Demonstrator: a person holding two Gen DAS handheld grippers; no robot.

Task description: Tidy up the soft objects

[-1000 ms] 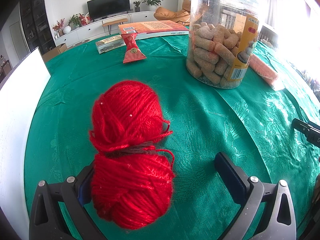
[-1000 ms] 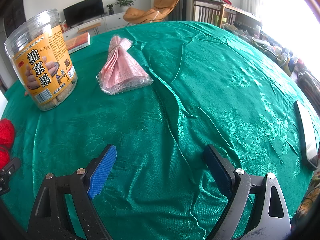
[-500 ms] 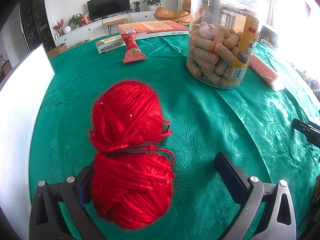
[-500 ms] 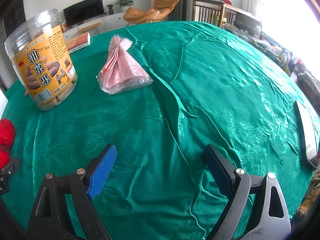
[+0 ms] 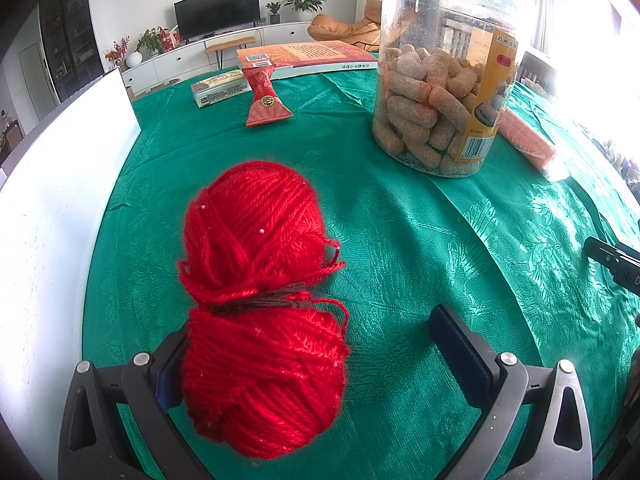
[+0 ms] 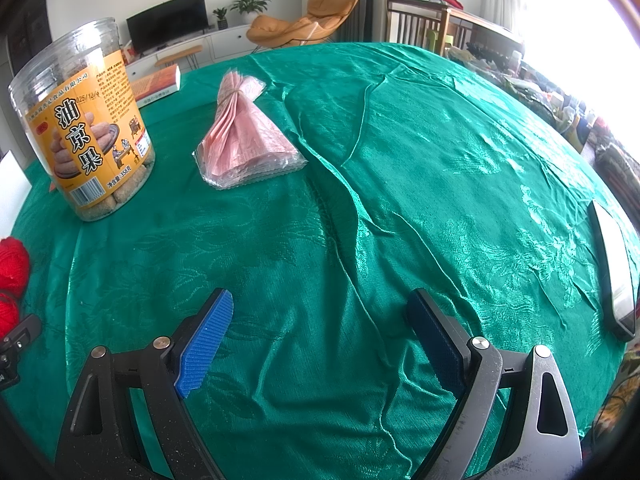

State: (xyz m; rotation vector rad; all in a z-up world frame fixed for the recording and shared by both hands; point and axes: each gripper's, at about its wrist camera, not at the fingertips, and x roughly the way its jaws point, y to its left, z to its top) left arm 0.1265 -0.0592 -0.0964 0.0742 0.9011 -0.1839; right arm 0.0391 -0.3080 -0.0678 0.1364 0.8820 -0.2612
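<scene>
On the green worktop | red yarn skein is lying against the left gripper's left finger, jaws spread | right gripper is hovering spread, pinching nothing

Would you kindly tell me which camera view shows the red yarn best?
The left wrist view: the whole red yarn fills the foreground. The right wrist view catches only a sliver at its left edge.
</scene>
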